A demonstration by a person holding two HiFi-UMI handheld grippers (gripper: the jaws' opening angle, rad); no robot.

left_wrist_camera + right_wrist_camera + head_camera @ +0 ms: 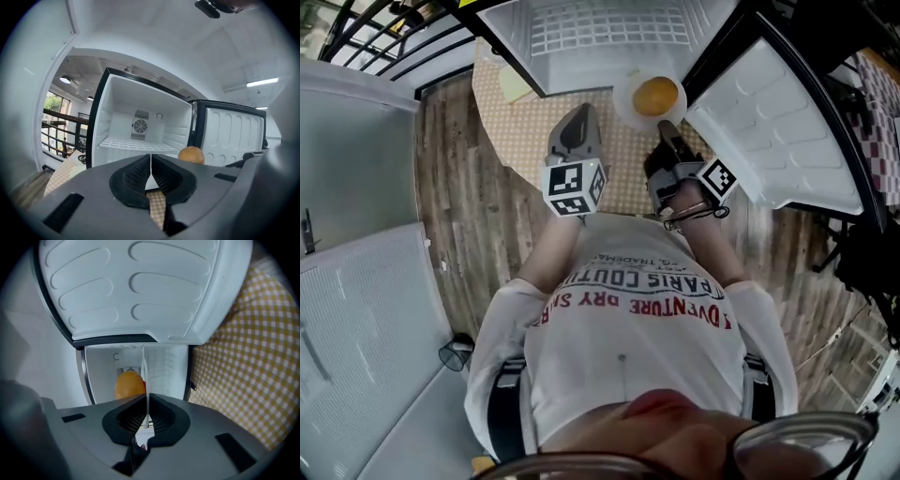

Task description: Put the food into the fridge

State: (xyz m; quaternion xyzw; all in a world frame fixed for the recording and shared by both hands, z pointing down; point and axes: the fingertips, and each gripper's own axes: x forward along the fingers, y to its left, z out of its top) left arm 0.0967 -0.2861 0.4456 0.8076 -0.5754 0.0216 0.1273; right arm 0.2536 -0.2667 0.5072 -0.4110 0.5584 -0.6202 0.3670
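A round orange food (656, 96) lies on a white plate (628, 94) held in front of the open fridge (609, 33). My right gripper (667, 127) is shut on the plate's near rim. In the right gripper view the rim (144, 371) runs edge-on between the closed jaws of the right gripper (146, 416), with the orange food (129, 384) just beyond. My left gripper (575, 127) hovers to the left of the plate, shut and empty. In its own view the left gripper (151, 171) faces the white fridge interior (140, 126), with the orange food (191, 153) at the right.
The fridge door (769, 131) stands swung open to the right. A yellow checkered cloth (525, 131) covers the surface under the fridge. Wooden floor (455, 187) lies to the left, and a black railing (375, 37) is at the upper left.
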